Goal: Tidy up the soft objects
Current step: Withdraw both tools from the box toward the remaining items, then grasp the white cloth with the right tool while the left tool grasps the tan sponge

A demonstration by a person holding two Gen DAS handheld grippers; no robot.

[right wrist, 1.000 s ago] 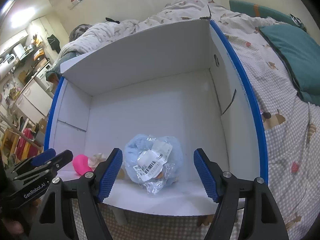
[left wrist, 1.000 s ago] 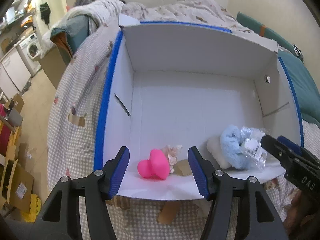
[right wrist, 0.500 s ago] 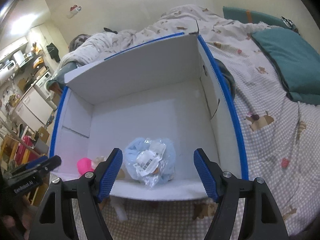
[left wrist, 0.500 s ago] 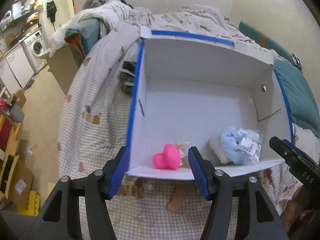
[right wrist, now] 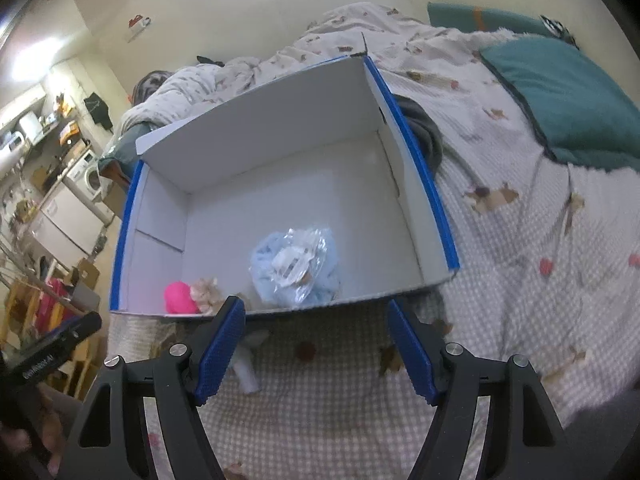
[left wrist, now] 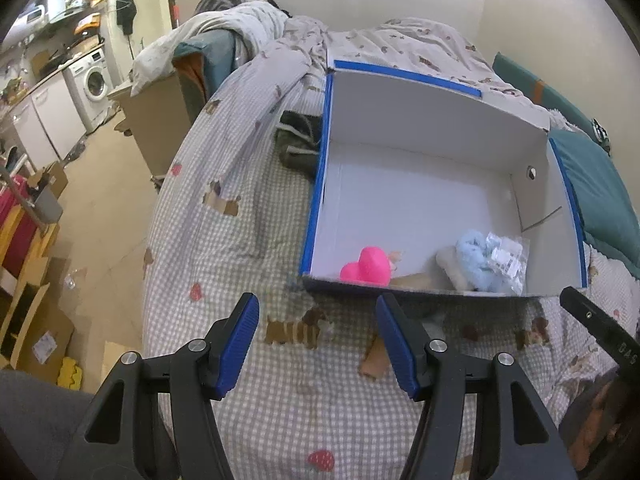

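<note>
A white cardboard box [left wrist: 420, 184] with blue edges lies on the bed; it also shows in the right wrist view [right wrist: 280, 184]. Inside near its front wall lie a pink heart-shaped soft toy [left wrist: 368, 266], a small beige plush [right wrist: 206, 292] and a light blue plush in a clear bag [left wrist: 486, 266], also in the right wrist view [right wrist: 296, 266]. My left gripper [left wrist: 318, 340] is open and empty above the checked blanket in front of the box. My right gripper [right wrist: 314, 346] is open and empty, also in front of the box.
The bed has a checked blanket [left wrist: 240, 360] with animal prints. A teal pillow [right wrist: 560, 92] lies to the right. Dark clothing [left wrist: 298, 140] lies by the box's left side, and dark cloth [right wrist: 424, 128] by its right. The floor, cartons and a washing machine [left wrist: 94, 80] are at the left.
Both grippers have drawn back and up from the box. They were over its front edge; now they are over the blanket before it. The toys have not moved.
</note>
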